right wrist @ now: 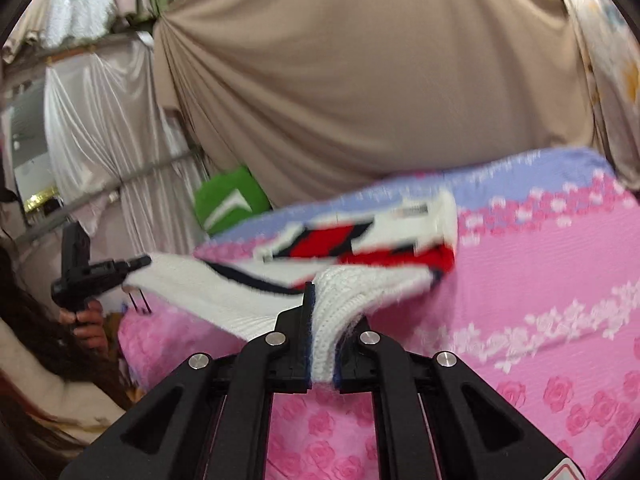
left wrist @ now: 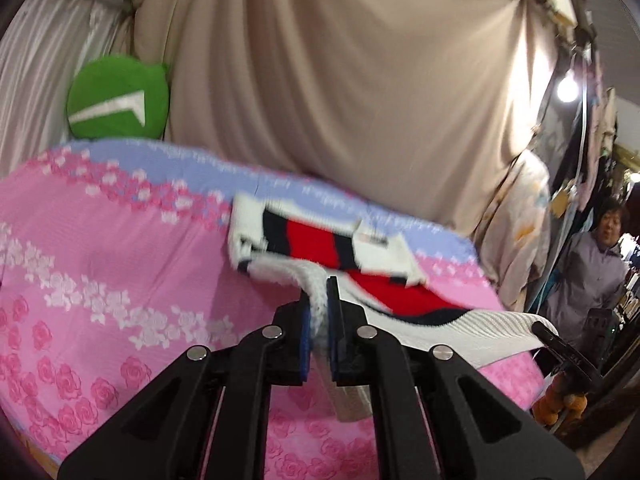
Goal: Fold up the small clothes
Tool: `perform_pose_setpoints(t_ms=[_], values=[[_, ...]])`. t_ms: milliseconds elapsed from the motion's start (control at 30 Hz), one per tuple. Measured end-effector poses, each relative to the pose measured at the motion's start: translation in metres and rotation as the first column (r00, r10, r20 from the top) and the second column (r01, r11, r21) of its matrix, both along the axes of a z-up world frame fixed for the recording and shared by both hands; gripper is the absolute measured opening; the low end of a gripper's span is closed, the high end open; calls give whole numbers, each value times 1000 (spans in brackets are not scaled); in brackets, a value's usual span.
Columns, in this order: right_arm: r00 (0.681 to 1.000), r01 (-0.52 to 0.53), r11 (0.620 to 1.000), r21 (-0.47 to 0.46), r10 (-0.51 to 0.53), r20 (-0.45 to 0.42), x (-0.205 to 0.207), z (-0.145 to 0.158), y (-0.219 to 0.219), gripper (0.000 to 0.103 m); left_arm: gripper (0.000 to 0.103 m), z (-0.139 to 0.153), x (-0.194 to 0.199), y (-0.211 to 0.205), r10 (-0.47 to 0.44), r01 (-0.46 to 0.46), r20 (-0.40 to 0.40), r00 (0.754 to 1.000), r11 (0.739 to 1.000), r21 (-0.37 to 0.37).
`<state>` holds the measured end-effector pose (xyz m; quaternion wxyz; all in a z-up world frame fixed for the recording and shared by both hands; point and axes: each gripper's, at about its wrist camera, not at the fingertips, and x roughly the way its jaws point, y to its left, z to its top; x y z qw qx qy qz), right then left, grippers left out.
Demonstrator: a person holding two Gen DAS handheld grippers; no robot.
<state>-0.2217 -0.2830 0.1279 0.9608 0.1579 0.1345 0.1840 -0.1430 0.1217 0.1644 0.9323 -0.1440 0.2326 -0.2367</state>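
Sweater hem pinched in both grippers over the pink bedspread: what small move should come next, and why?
Probably carry both grips forward together. The left gripper and right gripper each clamp the white hem of the sweater, lifted off the bedspread while its far part lies flat; laying hem over that part would make the fold.

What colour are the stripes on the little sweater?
Red and navy stripes on the small white knitted sweater, clearest in the left wrist view.

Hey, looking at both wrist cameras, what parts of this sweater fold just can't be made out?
- Sweater label and far edge: motion-blurred in both wrist views.
- Hem inside the left gripper: hidden by its fingers, left wrist view.
- Hem inside the right gripper: bunched knit covers one finger, right wrist view.
- Bedspread under the sweater: covered.
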Motion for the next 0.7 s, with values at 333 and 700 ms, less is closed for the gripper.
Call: perform_pose_setpoints(t_ms=[333, 700], values=[[999, 15, 990, 143, -8, -46, 136, 8, -41, 6, 6, 5, 130, -37, 41, -33, -81, 996, 994, 100], [905, 169, 976, 141, -96, -415, 360, -72, -62, 6, 7, -95, 346, -89, 218, -125, -345, 913, 954, 274]])
